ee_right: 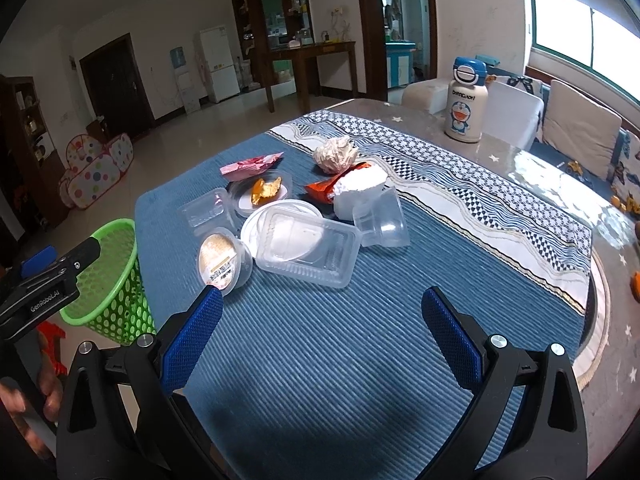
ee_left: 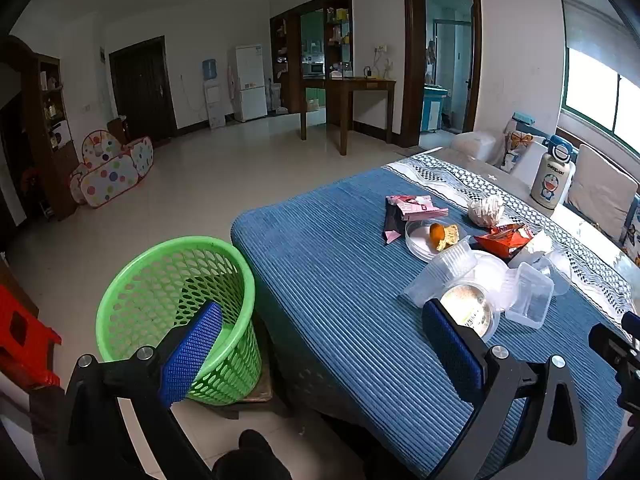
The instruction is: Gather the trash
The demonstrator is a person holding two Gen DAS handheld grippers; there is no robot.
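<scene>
Hovering over the blue cloth (ee_right: 304, 344) on the counter, both tools gape with nothing between their pads: the right tool (ee_right: 322, 332) faces the trash pile (ee_right: 296, 216) just ahead, and the left tool (ee_left: 320, 350) has the green basket (ee_left: 176, 312) behind its left pad, the pile ahead-right.

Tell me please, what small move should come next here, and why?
Probably move the right gripper forward to the sealed round cup, the nearest trash. Both grippers are open and hold nothing, the pile lies on the blue cloth just ahead, and the green basket stands beside the table edge, near the left gripper.
</scene>
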